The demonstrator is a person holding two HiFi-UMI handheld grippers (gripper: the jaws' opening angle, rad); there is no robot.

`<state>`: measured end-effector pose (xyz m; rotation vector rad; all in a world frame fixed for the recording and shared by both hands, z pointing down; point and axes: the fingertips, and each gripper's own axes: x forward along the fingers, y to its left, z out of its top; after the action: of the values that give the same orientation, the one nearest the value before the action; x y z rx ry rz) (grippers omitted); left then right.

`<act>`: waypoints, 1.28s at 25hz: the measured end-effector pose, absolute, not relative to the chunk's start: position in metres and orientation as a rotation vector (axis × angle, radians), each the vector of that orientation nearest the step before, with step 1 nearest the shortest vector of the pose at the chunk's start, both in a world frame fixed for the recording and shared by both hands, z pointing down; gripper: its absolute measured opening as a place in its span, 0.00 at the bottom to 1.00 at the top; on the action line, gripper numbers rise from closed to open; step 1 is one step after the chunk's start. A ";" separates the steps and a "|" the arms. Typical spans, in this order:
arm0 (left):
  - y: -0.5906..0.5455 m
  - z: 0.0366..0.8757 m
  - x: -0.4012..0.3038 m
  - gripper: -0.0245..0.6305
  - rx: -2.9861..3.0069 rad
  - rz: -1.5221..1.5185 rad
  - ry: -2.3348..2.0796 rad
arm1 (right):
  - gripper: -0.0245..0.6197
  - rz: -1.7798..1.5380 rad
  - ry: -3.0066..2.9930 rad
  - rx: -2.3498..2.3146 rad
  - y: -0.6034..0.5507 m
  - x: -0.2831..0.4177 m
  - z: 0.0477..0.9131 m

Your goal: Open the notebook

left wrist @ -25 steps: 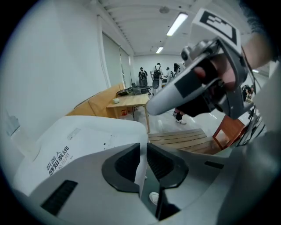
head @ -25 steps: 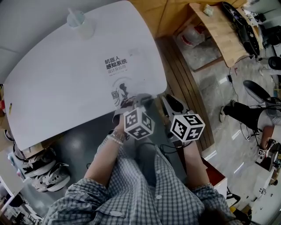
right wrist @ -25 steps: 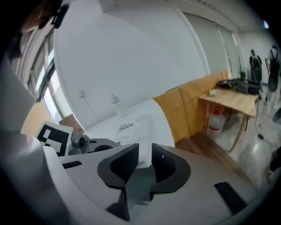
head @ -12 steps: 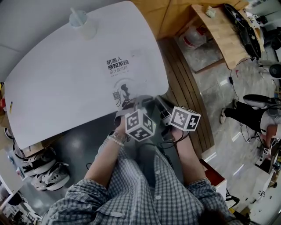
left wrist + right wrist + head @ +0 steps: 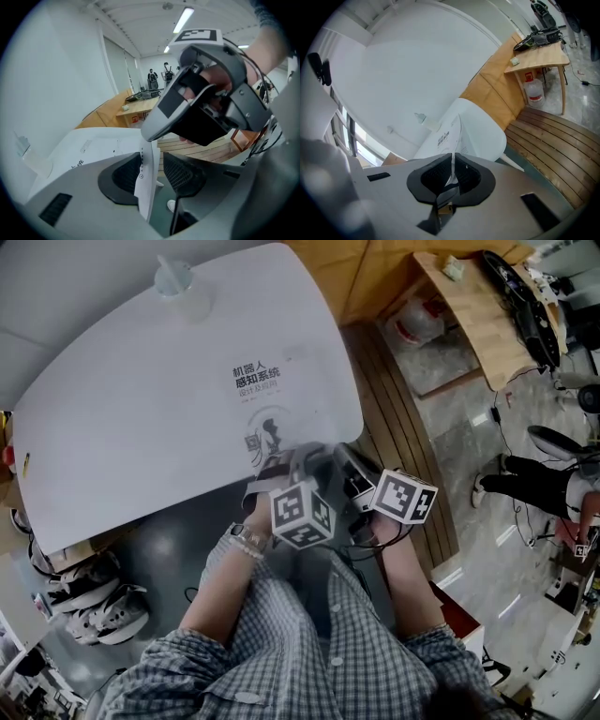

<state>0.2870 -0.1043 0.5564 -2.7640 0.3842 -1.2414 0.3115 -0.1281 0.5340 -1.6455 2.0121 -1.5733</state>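
Observation:
A white notebook [image 5: 262, 399] with black print lies on the white table [image 5: 122, 427], close to its near edge. My right gripper [image 5: 339, 463] is shut on the thin edge of the notebook's cover [image 5: 452, 165], which stands raised between its pads. My left gripper [image 5: 277, 468] sits just left of it. Its jaws have just been opening and now stand apart, with the lifted cover [image 5: 146, 178] edge-on between them, close to the left pad [image 5: 123, 176] and clear of the right one. The right gripper [image 5: 157, 130] shows above in the left gripper view, pinching the cover's top.
A lidded clear cup [image 5: 178, 287] stands at the table's far edge. Right of the table run wooden floor slats [image 5: 398, 409] and a wooden desk [image 5: 473, 306] with a water jug [image 5: 422, 320] beneath. Shoes [image 5: 84, 601] lie under the table's left. A person [image 5: 553, 474] stands far right.
The right gripper has rolled and shifted a little left, toward the left gripper. The left gripper has stayed in place at the notebook's near edge.

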 end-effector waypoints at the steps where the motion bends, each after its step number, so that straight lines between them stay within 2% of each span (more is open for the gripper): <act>1: -0.106 0.556 0.287 0.26 -2.755 -1.239 0.398 | 0.09 -1.570 2.010 -1.641 -0.128 0.311 0.532; 10: -0.124 0.545 0.285 0.25 -2.650 -1.232 0.586 | 0.09 -1.541 2.062 -1.616 -0.130 0.302 0.518; 16: -0.125 0.543 0.282 0.13 -2.713 -1.240 0.609 | 0.09 -1.459 2.190 -1.682 -0.134 0.303 0.519; 22: -0.133 0.539 0.278 0.09 -2.847 -1.206 0.684 | 0.09 -1.187 2.477 -1.886 -0.131 0.314 0.505; 32: -0.147 0.509 0.259 0.08 -3.077 -1.046 0.876 | 0.07 -1.199 2.658 -2.000 -0.142 0.291 0.563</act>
<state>0.2588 -0.1474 0.5092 -3.0767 0.8764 -1.0463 0.2915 -0.1418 0.5631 -1.9999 2.6582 -1.1995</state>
